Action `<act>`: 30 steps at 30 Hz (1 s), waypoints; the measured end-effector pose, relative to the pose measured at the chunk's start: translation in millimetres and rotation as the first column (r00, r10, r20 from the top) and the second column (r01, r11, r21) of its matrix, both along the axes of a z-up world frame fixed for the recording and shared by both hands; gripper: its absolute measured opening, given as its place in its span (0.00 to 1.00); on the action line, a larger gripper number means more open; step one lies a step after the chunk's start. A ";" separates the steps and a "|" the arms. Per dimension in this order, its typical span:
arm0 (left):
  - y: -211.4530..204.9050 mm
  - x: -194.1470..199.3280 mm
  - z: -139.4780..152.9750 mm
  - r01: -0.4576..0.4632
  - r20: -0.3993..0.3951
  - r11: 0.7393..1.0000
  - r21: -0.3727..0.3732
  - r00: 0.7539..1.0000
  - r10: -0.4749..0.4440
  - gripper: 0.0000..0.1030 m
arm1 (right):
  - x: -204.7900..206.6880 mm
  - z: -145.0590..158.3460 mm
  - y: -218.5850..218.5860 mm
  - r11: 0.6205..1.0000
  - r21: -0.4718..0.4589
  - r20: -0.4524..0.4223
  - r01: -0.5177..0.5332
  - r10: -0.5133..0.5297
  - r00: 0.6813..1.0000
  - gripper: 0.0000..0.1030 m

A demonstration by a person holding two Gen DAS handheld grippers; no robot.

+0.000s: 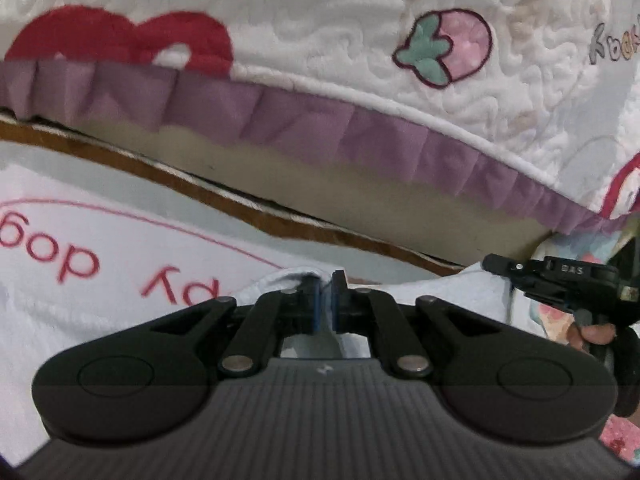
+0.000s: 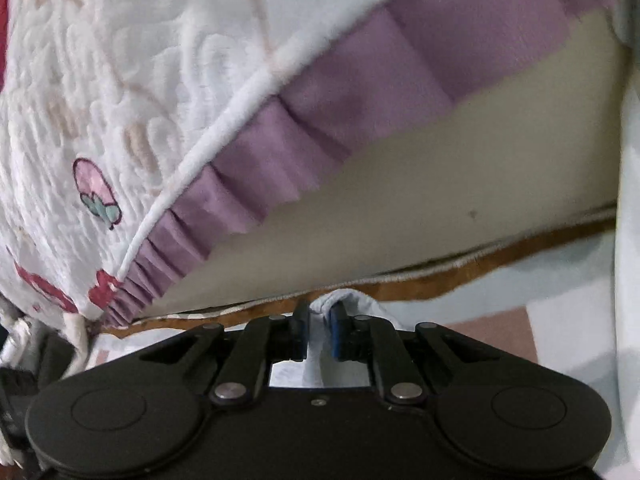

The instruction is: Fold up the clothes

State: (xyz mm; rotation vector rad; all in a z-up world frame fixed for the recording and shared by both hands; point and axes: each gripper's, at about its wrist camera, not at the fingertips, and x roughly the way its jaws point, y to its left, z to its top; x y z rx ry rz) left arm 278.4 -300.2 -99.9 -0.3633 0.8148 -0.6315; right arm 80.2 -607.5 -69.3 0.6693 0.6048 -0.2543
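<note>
Pale blue-white fabric of the garment [image 1: 60, 312] fills the foreground, printed with red lettering and a thin red curve. The left gripper [image 1: 326, 300] is clamped on a bunched fold of it, pads pressed together on the cloth; the right gripper [image 2: 318, 322] pinches another raised fold of the same garment [image 2: 460, 304]. In the left wrist view the right gripper [image 1: 496, 264] appears at the far right edge, a fingertip of the hand [image 1: 596, 334] behind it. Just beyond the garment lies a brown-edged mat [image 1: 224, 200], then a beige mattress side [image 2: 440, 200]. Over it hangs a white quilted bedspread [image 1: 320, 12] with a purple pleated frill [image 1: 304, 116], embroidered with a pink strawberry [image 1: 452, 46] and red shapes.
</note>
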 end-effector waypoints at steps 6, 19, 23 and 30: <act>-5.9 0.2 -19.9 0.049 -0.073 0.995 0.082 0.996 -0.043 0.12 | 19.7 -10.6 8.9 0.997 -0.059 -0.104 0.059 -0.064 0.992 0.21; -14.7 -38.7 -8.9 0.082 0.161 0.851 0.519 0.968 -0.192 0.46 | -112.1 4.6 -30.8 0.974 -0.066 -0.220 0.216 -0.225 0.949 0.48; 31.8 -33.9 9.9 0.030 0.158 0.879 0.476 0.980 -0.119 0.49 | -114.1 5.1 -13.8 0.977 -0.142 -0.321 0.156 -0.195 0.927 0.48; 133.9 -27.3 20.7 -0.041 0.085 0.874 0.483 0.996 0.000 0.55 | -64.4 10.6 52.7 0.977 -0.210 -0.309 0.025 -0.091 0.947 0.48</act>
